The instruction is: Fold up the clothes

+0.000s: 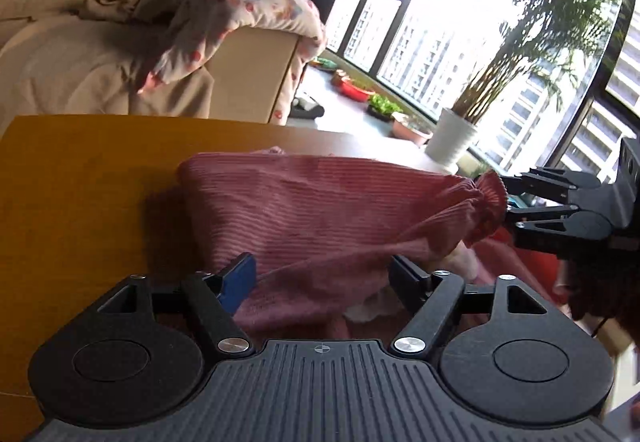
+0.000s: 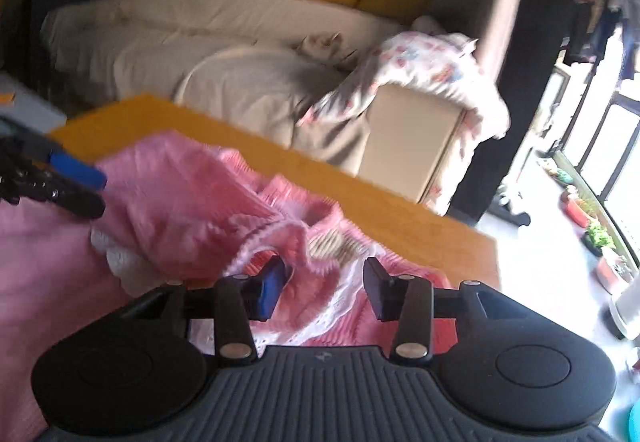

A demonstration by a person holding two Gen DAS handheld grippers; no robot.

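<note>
A: In the left wrist view, where is the garment?

B: The pink ribbed garment (image 1: 320,210) lies on the yellow-brown table (image 1: 80,182), its long axis running across the picture from left to right. Its right end narrows to a gathered cuff pointing at the right gripper (image 1: 510,202), whose fingers meet at that cuff; whether they pinch it I cannot tell here.

A: And the left gripper?

B: The left gripper (image 1: 322,278) has its jaws wide apart, the cloth passing between them with neither pad pressing on it. Behind the table stands a beige sofa (image 1: 248,70) with a flowered cloth (image 1: 248,14) draped over its arm, and a potted palm (image 1: 452,138) by the window.

A: The right wrist view?

B: It is blurred. The garment (image 2: 180,194) is bunched on the table (image 2: 400,202), trailing from lower right toward upper left. The right gripper (image 2: 326,282) has its jaws partly apart over a white-edged fold, not clamped. The left gripper (image 2: 86,190) enters at the left edge, its jaws apart beside the cloth.
</note>
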